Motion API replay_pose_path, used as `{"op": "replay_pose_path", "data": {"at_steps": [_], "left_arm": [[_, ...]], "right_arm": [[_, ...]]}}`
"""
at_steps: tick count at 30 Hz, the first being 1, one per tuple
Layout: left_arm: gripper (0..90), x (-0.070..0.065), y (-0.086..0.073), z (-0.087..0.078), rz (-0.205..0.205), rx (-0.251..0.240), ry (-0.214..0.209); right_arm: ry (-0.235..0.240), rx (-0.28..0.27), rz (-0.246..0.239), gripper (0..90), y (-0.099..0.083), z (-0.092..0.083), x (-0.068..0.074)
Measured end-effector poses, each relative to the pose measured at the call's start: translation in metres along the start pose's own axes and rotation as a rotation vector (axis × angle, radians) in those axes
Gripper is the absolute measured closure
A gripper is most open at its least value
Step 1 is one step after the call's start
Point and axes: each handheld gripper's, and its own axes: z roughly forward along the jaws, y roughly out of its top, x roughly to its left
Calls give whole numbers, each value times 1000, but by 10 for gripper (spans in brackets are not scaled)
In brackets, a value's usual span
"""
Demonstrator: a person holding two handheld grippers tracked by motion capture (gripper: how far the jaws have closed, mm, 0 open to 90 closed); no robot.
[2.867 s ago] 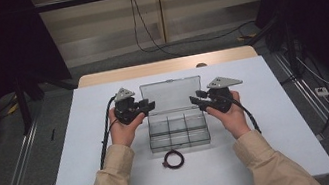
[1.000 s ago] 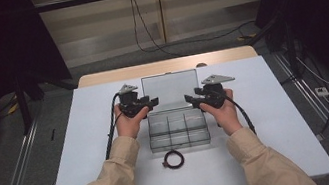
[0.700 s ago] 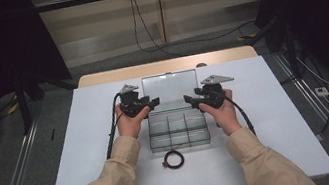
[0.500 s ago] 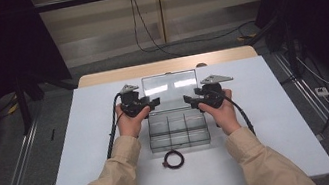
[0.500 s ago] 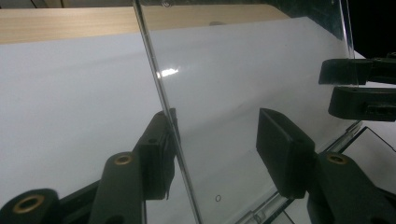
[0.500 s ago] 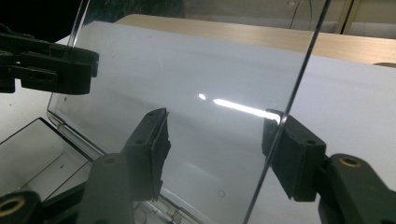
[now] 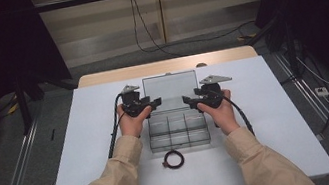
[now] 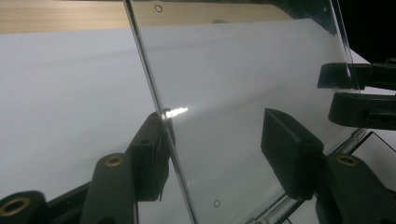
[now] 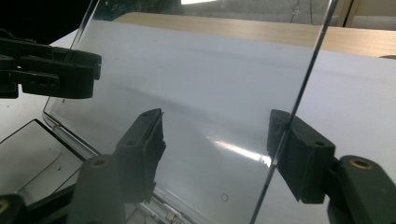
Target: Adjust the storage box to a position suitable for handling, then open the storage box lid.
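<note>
A clear plastic compartment box point(image 7: 178, 130) stands mid-table with its clear lid point(image 7: 171, 87) raised upright. My left gripper point(image 7: 155, 103) is at the lid's left side edge and my right gripper point(image 7: 187, 100) at its right side edge. In the left gripper view the lid point(image 8: 243, 93) runs between the jaws of my left gripper point(image 8: 219, 156), close against one pad point(image 8: 150, 156), with the other pad well clear. In the right gripper view the lid point(image 9: 187, 84) stands likewise inside my right gripper point(image 9: 219, 154). Both jaws have just been opening and do not pinch the lid.
A small black cable coil point(image 7: 173, 159) lies on the white table point(image 7: 88, 161) just in front of the box. A wooden strip point(image 7: 99, 78) runs along the table's far edge. Dark curtains and floor cables surround the table.
Since the earliest frame both hands have moved inward to the lid's side edges. Over the last second the hands stay put and the lid stands upright as before.
</note>
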Motion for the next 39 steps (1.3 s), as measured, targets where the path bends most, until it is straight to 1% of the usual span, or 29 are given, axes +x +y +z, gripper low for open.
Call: {"op": "replay_pose_path", "data": {"at_steps": [3,9,20,34,39], "left_arm": [[421,0,-1,1,-10,0,-2],[413,1,-1,2,-16,3,-4],[404,0,-1,3,-14,7,2],[381,1,-2,6,-24,13,-4],[357,1,-4,8,-36,19,-4]], "right_arm": [[2,3,7,340,-1,1,0],[3,4,16,329,-1,3,0],[3,7,14,323,-1,3,0],[8,13,26,301,-2,6,-1],[13,20,35,294,-2,7,-2]]}}
